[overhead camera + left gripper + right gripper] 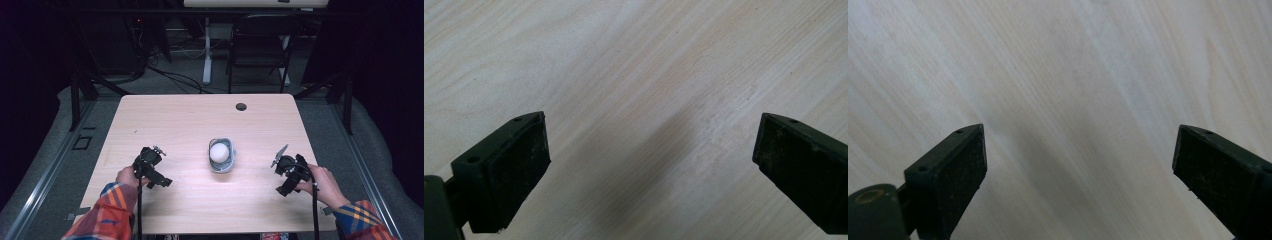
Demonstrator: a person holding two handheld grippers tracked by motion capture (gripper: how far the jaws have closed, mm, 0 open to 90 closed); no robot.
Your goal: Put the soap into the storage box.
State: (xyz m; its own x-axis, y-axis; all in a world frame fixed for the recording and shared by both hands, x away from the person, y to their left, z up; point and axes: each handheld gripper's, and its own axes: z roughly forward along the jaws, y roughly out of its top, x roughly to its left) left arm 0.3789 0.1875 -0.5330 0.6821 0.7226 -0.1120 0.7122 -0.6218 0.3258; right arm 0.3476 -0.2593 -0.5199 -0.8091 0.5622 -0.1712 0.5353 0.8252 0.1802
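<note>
From the high view, a pale wooden table (200, 120) with rounded corners and a fine straight grain fills the middle of a dark room. A small round cable hole (241, 106) sits near its far edge. At the centre of the table stands a small grey holder (222, 156) with rounded corners, and a smooth white ball (219, 152) rests in it. No writing or label can be read on either. The left gripper (148, 165), black and angular, hovers low over the table well to the left of the holder, held by the left hand (128, 176) in a plaid sleeve of orange, blue and yellow. The right gripper (289, 170) is well to the right of the holder, held by the right hand (324, 184), with a grey plate on top and a black cable trailing toward the near edge. Beyond the table lie grey carpet, loose cables, a white desk leg (206, 50) and a black folding chair (259, 45).

In the left gripper view, two black jaws with matte, slightly dusty pads stand wide apart with nothing between them, above bare light wood with slanting grain.

In the right gripper view, the jaws are likewise spread wide and hold nothing, over the same pale grained wood.
</note>
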